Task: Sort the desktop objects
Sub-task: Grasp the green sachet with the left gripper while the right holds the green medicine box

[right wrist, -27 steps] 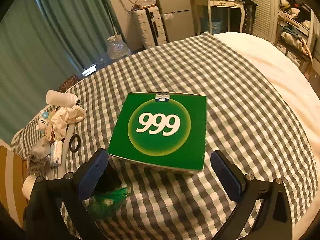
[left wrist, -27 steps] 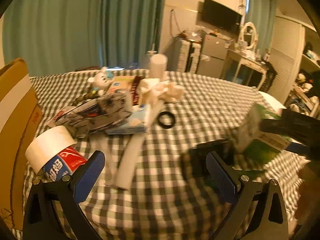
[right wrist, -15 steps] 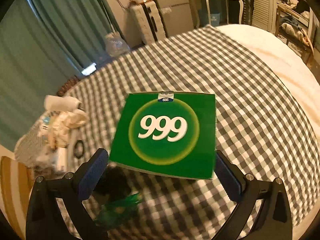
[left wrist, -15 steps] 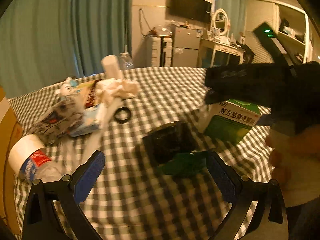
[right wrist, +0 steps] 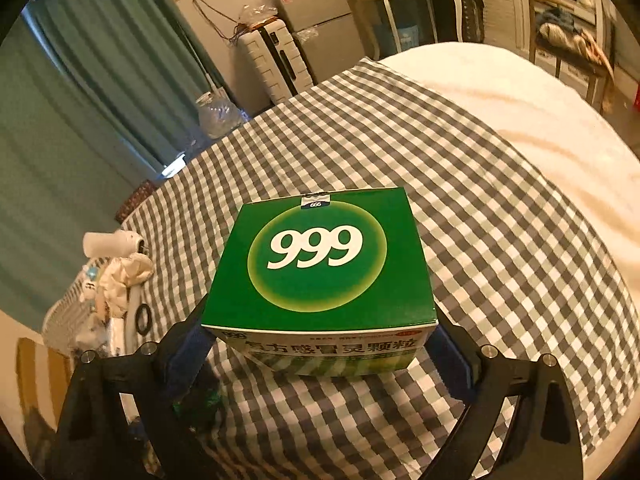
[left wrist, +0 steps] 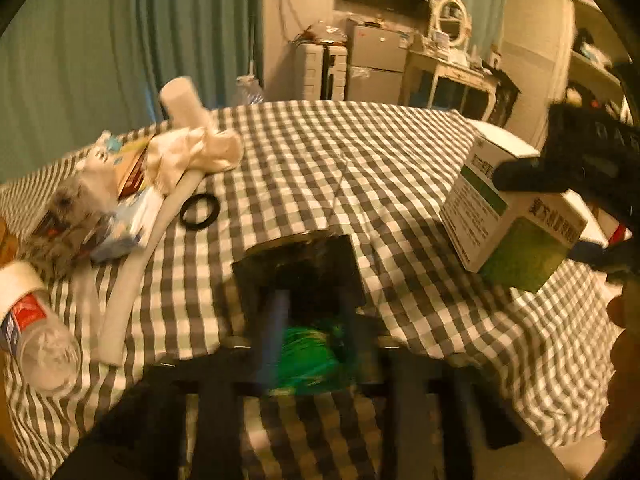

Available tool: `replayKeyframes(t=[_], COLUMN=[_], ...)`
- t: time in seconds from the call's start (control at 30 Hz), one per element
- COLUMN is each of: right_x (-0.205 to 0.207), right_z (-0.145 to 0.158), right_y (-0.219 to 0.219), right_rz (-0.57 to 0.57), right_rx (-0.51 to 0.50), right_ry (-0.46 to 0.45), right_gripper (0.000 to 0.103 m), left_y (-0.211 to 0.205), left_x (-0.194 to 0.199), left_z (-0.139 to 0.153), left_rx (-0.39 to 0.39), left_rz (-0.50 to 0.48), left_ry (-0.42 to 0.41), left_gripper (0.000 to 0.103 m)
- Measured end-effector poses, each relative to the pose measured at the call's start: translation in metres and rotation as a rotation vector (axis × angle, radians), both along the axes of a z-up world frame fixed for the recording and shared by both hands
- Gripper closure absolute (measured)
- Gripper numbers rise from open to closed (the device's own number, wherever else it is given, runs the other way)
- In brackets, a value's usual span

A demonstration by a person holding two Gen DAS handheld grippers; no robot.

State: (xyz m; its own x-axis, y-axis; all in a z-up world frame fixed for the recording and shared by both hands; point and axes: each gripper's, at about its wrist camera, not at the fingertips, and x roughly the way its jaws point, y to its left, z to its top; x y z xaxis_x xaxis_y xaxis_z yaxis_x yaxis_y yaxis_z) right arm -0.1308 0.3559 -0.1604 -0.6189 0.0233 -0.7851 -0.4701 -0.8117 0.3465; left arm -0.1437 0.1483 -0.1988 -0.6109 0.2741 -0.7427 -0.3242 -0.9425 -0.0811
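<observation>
My right gripper [right wrist: 320,344] is shut on a green "999" medicine box [right wrist: 320,264] and holds it off the checked cloth; the box also shows tilted at the right of the left wrist view [left wrist: 516,216]. My left gripper [left wrist: 316,312] has closed onto a dark object with green string [left wrist: 308,344] at the table's near edge; the view is blurred there. The same dark green object shows low left in the right wrist view [right wrist: 200,400].
A clutter pile sits at the left: a water bottle [left wrist: 36,328], a long white tube [left wrist: 148,248], a black ring [left wrist: 199,211], crumpled cloth [left wrist: 192,152], a white cylinder [left wrist: 182,100], a blue tissue pack [left wrist: 124,228]. A white bed [right wrist: 540,128] lies beyond the table.
My left gripper swung right over the dark green object and closed on it. My right gripper closed on the 999 box and lifted it.
</observation>
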Motion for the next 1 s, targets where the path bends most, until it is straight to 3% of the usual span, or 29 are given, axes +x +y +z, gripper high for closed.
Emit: replayKeyframes(t=[0.07,0.17,0.47,0.63,0.7,0.77,0.87,1.0], right_x=[0.003,0.008,0.035,0.054,0.061,0.062,0.059,0.055], right_z=[0.005,0.015,0.051,0.066,0.066,0.065,0.057,0.045], right_y=[-0.002,-0.006,-0.03,-0.036,-0.038,-0.037,-0.028,-0.021], right_rz=[0.005,0.017,0.074,0.085,0.091,0.093,0.091,0.094], right_rx=[0.013,0.027,0.022,0.027,0.029,0.021,-0.007,-0.03], right_ry=[0.018,0.041,0.122,0.164,0.173,0.172,0.161,0.145], right_gripper=[0.007,0.007,0.007,0.007,0.007,0.007,0.007,0.007], left_y=[-0.01,-0.018,-0.036,-0.032,-0.028,-0.022,-0.017,-0.017], left_x=[-0.002,0.006,0.043,0.053,0.056,0.054,0.045,0.019], left_z=[0.003,0.011,0.042,0.037,0.035,0.031,0.025,0.003], left_rx=[0.045,0.04,0.058,0.012,0.012,0.017,0.002,-0.035], left_rz=[0.022,0.02,-0.02,-0.014,-0.012,-0.025,-0.008,0.026], left_ry=[-0.058,-0.064,-0.06,-0.03,-0.02,-0.023,0.011,-0.054], left_gripper=[0.093,0.103,0.103,0.1,0.083,0.033,0.027,0.027])
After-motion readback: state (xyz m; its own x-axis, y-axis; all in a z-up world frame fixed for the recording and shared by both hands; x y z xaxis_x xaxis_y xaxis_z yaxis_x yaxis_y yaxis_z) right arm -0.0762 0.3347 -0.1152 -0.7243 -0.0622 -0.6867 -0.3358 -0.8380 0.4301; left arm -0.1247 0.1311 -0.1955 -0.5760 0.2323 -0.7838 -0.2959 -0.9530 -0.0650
